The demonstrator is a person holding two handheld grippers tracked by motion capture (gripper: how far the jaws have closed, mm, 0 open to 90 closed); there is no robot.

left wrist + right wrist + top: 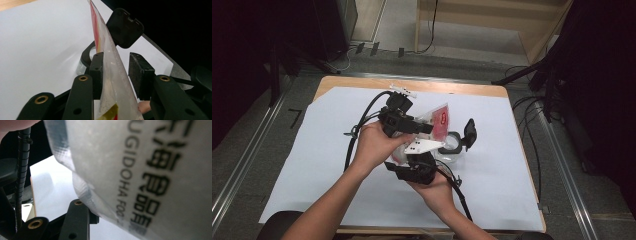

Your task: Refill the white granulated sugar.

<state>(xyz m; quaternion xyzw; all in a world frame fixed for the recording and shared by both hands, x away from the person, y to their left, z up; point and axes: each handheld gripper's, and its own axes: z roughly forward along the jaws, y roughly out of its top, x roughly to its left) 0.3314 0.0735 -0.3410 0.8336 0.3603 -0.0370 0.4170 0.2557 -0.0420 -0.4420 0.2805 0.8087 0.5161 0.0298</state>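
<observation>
A frosted snack pouch [438, 122] is held above the table [512, 165] between both grippers. The left gripper's [116, 72] fingers stand slightly apart around it; the right gripper's [419, 167] grip cannot be told. Judged next: tipping it toward the open-lidded container [454, 142].

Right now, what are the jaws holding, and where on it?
A clear plastic food pouch stands edge-on between the left gripper jaws, against one pad, a gap at the other. The right gripper is at its lower part; its grip cannot be told.
</observation>
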